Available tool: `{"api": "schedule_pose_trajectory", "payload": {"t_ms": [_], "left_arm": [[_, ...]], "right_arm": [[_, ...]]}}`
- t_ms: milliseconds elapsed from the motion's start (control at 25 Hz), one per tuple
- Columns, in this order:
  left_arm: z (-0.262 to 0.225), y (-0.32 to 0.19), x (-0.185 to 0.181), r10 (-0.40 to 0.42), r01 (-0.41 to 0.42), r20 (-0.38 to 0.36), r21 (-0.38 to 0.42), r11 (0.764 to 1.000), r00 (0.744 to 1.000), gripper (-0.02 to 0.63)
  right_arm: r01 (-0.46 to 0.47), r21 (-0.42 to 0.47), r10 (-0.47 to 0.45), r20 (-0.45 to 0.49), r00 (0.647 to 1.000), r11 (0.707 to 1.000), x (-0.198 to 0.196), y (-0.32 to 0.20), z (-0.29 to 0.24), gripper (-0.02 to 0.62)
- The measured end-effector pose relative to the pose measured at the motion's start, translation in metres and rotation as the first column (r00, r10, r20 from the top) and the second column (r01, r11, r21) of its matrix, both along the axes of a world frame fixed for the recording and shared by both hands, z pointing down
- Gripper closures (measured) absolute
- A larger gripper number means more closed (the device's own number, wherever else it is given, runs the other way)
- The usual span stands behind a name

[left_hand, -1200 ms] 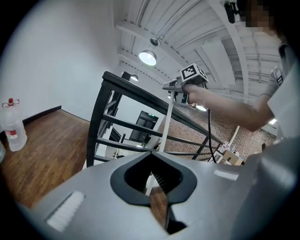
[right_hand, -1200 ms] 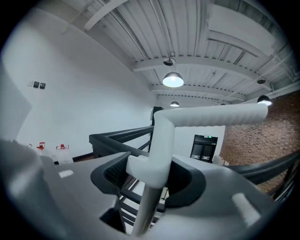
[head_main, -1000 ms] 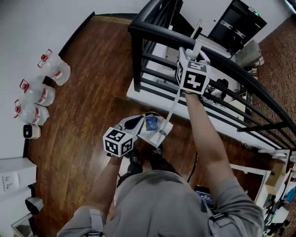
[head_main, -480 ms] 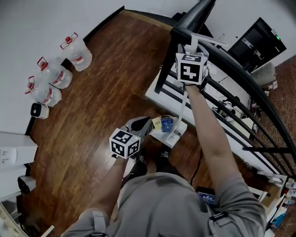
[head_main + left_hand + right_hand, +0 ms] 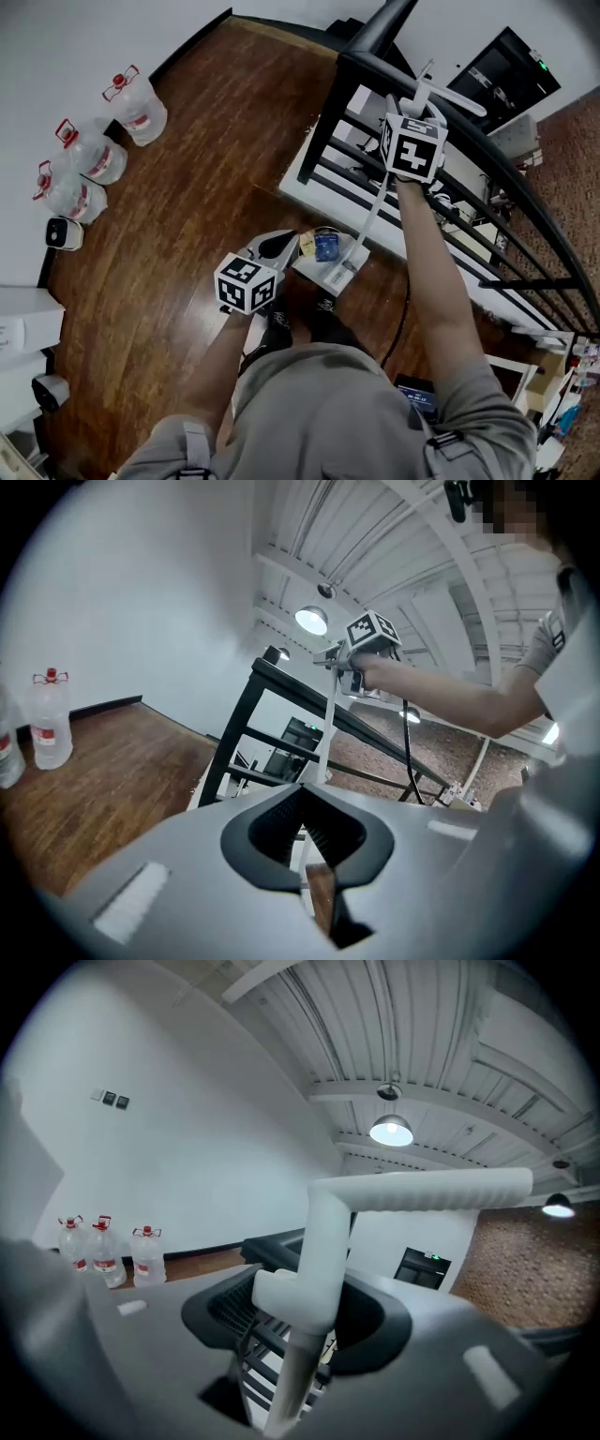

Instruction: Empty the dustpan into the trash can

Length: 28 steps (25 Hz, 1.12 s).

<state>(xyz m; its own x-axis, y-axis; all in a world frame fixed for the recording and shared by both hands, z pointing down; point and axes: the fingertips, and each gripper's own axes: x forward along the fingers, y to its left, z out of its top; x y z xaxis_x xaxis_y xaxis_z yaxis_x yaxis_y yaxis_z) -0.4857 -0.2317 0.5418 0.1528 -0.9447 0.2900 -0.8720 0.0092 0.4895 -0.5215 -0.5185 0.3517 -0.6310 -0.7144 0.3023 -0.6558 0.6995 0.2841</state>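
1. The right gripper was up high, out ahead of the person. Its jaws were clamped on the long white handle of the dustpan. In the right gripper view the handle ran straight up between the two dark pads of the right gripper, with its crossbar just above them.
2. From those jaws the handle dropped down to the pan, which sat low by the person's shoes over the wood floor. I couldn't tell whether it was touching the floor or hanging just off it.
3. The pan wasn't emptied. A blue packet lay in it, with a yellowish scrap right beside that on the side nearer the left jaws.
4. The left gripper was down low, with its tips just beside the pan's near edge. In the left gripper view the jaws of the left gripper were pinched together at the tip, and I couldn't see anything caught between them. The white handle rose past them toward the other gripper.
5. A black railing ran just beyond the right jaws.
6. A row of water bottles stood against the wall, well off to the left of the left jaws. A small white gadget sat at the end of that row.
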Motion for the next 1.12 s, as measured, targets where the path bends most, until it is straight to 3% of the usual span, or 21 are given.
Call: {"api": "schedule_pose_trajectory", "payload": {"t_ms": [280,560,1120], "left_arm": [[-0.017,-0.021,0.034,0.156,-0.157,0.039,0.034,0.987,0.987,0.617],[-0.024,-0.035,0.073,0.253,-0.256,0.075,0.035,0.966,0.965,0.617],[-0.046,-0.057,0.137,0.267,-0.274,0.136,0.037,0.961,0.954,0.617]], "right_arm": [[-0.107,-0.013,0.108,0.056,0.993,0.994,0.09,0.007,-0.011,0.39],[-0.145,-0.049,0.15,0.123,0.981,0.988,0.175,0.026,-0.016,0.39],[-0.095,-0.171,0.122,0.159,0.98,0.981,0.307,0.065,-0.012,0.388]]}}
